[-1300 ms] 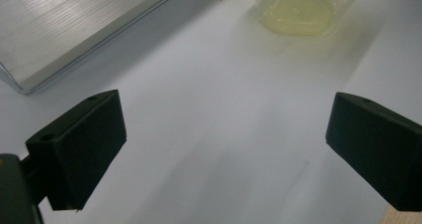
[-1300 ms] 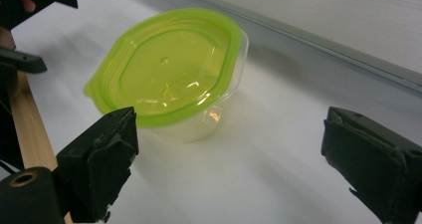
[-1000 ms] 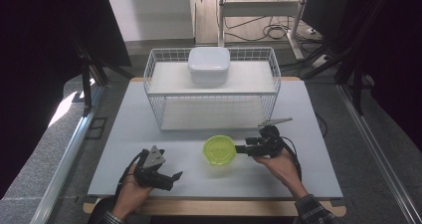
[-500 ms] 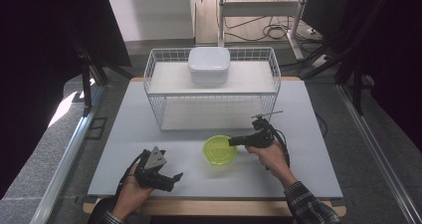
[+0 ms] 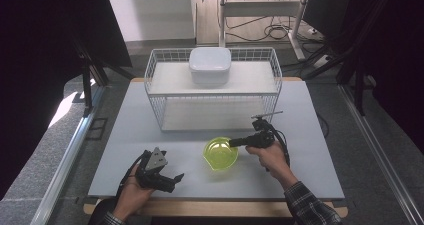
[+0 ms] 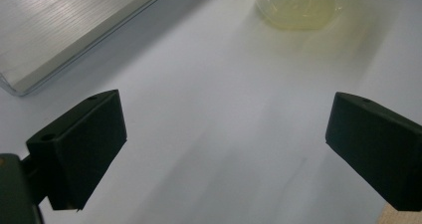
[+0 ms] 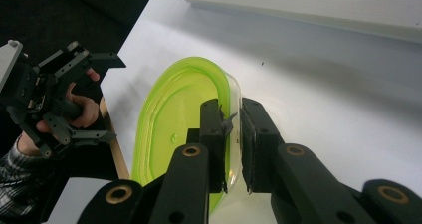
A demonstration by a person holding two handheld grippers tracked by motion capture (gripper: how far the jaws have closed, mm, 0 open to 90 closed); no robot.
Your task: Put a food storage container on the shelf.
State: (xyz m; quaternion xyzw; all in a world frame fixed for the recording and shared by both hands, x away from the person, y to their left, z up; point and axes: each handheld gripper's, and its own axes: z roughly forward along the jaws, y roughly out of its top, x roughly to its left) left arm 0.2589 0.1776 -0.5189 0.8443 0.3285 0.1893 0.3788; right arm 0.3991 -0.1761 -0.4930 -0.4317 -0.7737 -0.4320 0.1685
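White tabletop (image 5: 310, 150), right hand-held gripper (image 7: 231, 134) clenched on green bowl (image 5: 220, 154) wall, contact half hidden; left hand-held gripper (image 6: 224, 139) released.

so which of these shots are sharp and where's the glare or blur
High view: soft, dark around the table. Left gripper view: washed-out glare, green bowl blurred at top. Right gripper view: sharpest, right gripper crisp on the bowl's rim, left gripper clear.

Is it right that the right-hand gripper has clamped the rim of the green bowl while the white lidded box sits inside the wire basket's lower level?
Not quite. The right gripper does clamp the green bowl at its rim, but the high view shows the white lidded box on the wire basket's top shelf.
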